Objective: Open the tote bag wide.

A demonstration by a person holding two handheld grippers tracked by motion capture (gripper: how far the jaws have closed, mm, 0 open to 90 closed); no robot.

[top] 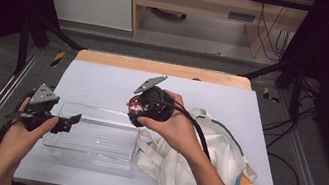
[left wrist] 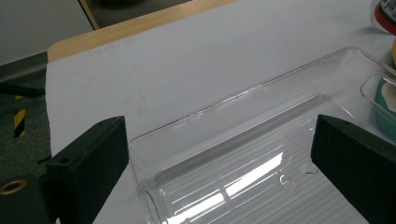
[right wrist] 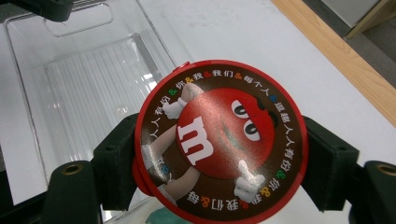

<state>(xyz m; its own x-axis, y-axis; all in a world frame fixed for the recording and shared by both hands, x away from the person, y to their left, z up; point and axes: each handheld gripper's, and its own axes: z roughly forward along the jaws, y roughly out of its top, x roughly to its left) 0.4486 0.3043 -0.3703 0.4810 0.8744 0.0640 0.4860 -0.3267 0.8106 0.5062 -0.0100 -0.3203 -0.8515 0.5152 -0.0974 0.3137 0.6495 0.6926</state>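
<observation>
Right hand-held gripper [top: 137,108] is clenched on a round red candy tin with a brown printed lid showing a red cartoon figure [right wrist: 219,140]; in the right gripper view the two black jaws press its rim from either side, lid face toward the camera. The tin is held in the air above the right end of the clear rectangular plastic bin [top: 92,136], which lies empty on the counter.

Key relation: the bin's open cavity lies below and to the left of the held tin. The bin's long axis runs left to right across the counter, so a short move leftward and down would likely bring the tin inside. The right hand is the nearer one to the drop spot.

Left hand-held gripper [top: 66,121] is released, jaws wide apart, at the bin's left end. In the left gripper view the jaws straddle the bin's near corner without touching it; probably placed to steady the bin.

A white cloth tote bag with teal and orange trim [top: 211,166] lies crumpled just right of the bin, under the right forearm.

Surface: pale matte counter [top: 103,82] with a wooden strip along its far edge. Room: dark metal frame around the station, grey floor, light wooden furniture and loose cables behind.
</observation>
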